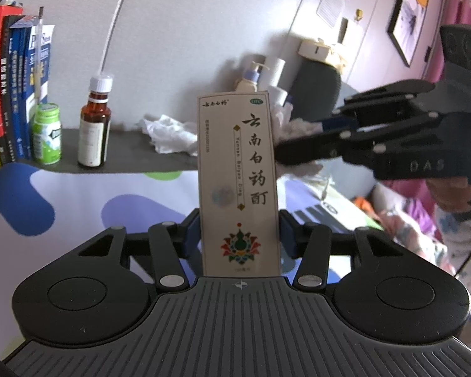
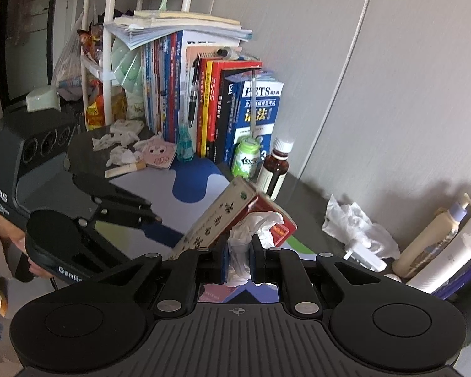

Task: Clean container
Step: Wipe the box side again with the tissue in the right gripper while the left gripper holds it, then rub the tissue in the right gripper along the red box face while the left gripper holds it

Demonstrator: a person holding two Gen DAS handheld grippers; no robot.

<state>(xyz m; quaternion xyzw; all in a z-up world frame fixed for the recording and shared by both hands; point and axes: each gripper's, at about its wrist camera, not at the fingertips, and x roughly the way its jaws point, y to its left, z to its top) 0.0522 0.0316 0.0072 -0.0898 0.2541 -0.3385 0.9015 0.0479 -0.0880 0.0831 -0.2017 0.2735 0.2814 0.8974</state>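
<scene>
Base of the tall cream cardboard medicine box (image 1: 238,185) hiding behind your left gripper (image 1: 240,238), jaws clamping it upright, your right gripper (image 2: 239,253) reaching sideways, pinching crumpled white tissue (image 2: 251,229) against the box's red side.

I am working in someone's lived-in bedroom or study corner at home. The row of upright books (image 2: 223,106) is my landmark: a white storage rack (image 2: 110,47) crammed with snack bags stands to its left, a brown medicine bottle (image 1: 94,128) and green gum tub (image 1: 47,133) right of it, with crumpled tissues (image 2: 358,229) farther right. A framed picture (image 1: 413,15) hangs on the wall.
</scene>
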